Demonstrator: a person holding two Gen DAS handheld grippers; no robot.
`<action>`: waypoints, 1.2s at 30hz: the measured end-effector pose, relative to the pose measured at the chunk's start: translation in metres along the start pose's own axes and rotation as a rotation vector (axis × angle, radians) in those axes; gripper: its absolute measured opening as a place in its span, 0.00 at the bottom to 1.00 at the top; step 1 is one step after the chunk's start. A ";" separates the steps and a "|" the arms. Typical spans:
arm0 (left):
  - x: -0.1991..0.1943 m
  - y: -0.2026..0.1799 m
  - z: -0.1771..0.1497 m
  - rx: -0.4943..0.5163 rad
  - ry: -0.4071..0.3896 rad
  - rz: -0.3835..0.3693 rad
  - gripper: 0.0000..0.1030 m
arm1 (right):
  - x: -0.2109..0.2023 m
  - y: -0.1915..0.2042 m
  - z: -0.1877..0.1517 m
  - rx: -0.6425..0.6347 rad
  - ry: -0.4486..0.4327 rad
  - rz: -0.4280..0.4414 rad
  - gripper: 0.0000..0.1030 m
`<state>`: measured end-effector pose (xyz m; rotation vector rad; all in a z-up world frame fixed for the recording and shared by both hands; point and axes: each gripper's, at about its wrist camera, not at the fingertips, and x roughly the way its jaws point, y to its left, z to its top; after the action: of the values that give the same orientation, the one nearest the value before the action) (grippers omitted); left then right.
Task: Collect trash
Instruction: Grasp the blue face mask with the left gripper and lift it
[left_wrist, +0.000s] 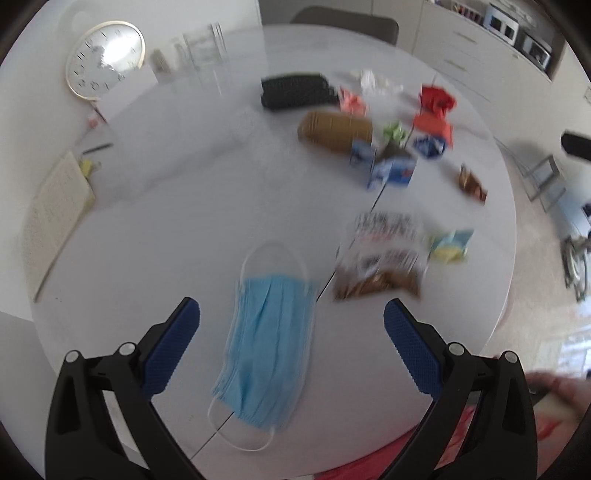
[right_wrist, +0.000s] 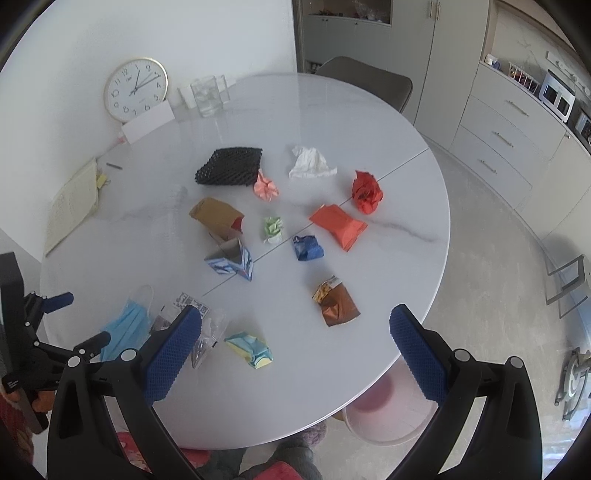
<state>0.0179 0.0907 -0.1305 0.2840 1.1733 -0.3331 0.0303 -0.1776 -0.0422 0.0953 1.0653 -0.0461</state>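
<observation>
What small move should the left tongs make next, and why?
Probably lower the left tongs straight onto the blue face mask and close on it. They are open, the mask lies flat on the white table directly between and just below the tips, and it is the nearest piece of trash. The blur suggests the hand is moving; the right tongs are open and empty.

Each gripper is black moulded plastic: two angled arms with cut-out slots, joined by round silver rivets. The left gripper (left_wrist: 291, 321) and right gripper (right_wrist: 295, 328) both carry blue fingers (left_wrist: 410, 350) with a knurled, dotted grip texture. At seven o'clock in the right view, red patterned clothing (right_wrist: 129, 446) shows.
</observation>
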 end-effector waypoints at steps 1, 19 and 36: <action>0.007 0.004 -0.006 0.014 0.011 -0.006 0.93 | 0.003 0.003 -0.001 -0.003 0.009 -0.003 0.98; 0.091 0.028 -0.038 -0.013 0.143 -0.067 0.57 | 0.049 0.051 -0.001 -0.019 0.031 0.136 0.98; 0.064 0.068 0.025 -0.156 0.005 -0.161 0.14 | 0.168 0.114 0.094 -0.387 0.177 0.148 0.98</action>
<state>0.0891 0.1366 -0.1781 0.0544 1.2232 -0.3787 0.2034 -0.0726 -0.1380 -0.1753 1.2230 0.3062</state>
